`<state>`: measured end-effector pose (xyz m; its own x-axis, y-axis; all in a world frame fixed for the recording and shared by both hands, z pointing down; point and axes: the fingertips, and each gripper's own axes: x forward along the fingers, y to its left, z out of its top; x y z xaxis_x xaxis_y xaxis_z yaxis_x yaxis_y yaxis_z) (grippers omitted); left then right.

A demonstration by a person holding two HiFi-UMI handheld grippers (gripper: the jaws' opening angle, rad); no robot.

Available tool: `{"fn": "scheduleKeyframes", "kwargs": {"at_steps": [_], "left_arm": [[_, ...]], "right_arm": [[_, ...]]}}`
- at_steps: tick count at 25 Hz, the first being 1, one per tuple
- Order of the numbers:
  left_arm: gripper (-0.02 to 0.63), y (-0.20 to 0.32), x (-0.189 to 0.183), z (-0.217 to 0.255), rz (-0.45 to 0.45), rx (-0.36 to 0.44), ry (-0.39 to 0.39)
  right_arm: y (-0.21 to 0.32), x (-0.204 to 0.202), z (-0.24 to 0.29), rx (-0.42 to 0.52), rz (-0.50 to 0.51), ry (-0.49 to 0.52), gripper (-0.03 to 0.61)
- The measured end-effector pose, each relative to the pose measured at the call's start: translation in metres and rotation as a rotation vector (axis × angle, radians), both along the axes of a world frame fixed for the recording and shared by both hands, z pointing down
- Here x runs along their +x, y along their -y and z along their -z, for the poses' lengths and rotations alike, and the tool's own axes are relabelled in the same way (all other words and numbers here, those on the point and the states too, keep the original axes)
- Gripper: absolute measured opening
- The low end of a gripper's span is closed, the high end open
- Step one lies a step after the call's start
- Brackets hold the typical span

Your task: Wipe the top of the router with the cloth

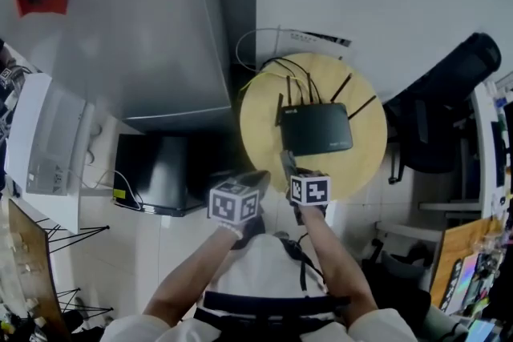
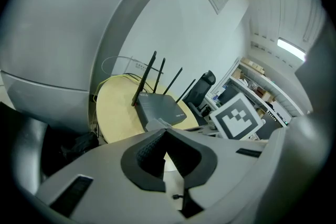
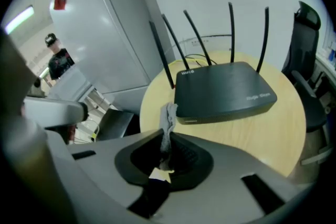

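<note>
A black router [image 1: 317, 128] with several upright antennas sits on a round wooden table [image 1: 264, 120]. My right gripper [image 1: 286, 161] hovers at the table's near edge, just short of the router's front left corner. It is shut on a small grey cloth [image 3: 169, 117], which sticks up from between the jaws of the right gripper [image 3: 168, 136] just short of the router [image 3: 223, 89]. My left gripper [image 1: 260, 177] is beside it, off the table's near-left edge. The left gripper [image 2: 164, 132] is shut with nothing in it, and the router [image 2: 161, 107] lies ahead on the table [image 2: 118, 113].
A tall grey cabinet [image 1: 160, 28] stands left of the table, with a black box [image 1: 156, 172] on the floor below it. A black office chair [image 1: 449, 108] is on the right. Cables [image 1: 272, 64] trail behind the router. A person [image 3: 58, 57] stands far off.
</note>
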<state>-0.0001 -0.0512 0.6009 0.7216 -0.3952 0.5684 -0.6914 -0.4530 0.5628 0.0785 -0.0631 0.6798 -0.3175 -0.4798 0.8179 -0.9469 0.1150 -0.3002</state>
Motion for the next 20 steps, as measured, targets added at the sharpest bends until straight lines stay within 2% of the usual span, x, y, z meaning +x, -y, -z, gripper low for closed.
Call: {"fn": "scheduleKeyframes", "kwargs": {"at_steps": [4,9,13,20], "left_arm": [[-0.003,-0.008,0.013,0.03,-0.017,0.08,-0.018],[-0.003,-0.017,0.032,0.071,-0.032,0.184,-0.036],[-0.003,-0.037,0.049,0.093,-0.045,0.221,-0.056],[-0.003,-0.063,0.061,0.105,-0.036,0.233,-0.063]], "right_arm": [[-0.022,0.028,0.061,0.161,-0.032,0.116,0.044],[-0.06,0.077,0.121,0.318,-0.103,0.114,0.041],[-0.088,0.105,0.146,0.38,-0.142,0.096,0.041],[-0.113,0.128,0.169,0.44,-0.183,0.122,0.041]]}}
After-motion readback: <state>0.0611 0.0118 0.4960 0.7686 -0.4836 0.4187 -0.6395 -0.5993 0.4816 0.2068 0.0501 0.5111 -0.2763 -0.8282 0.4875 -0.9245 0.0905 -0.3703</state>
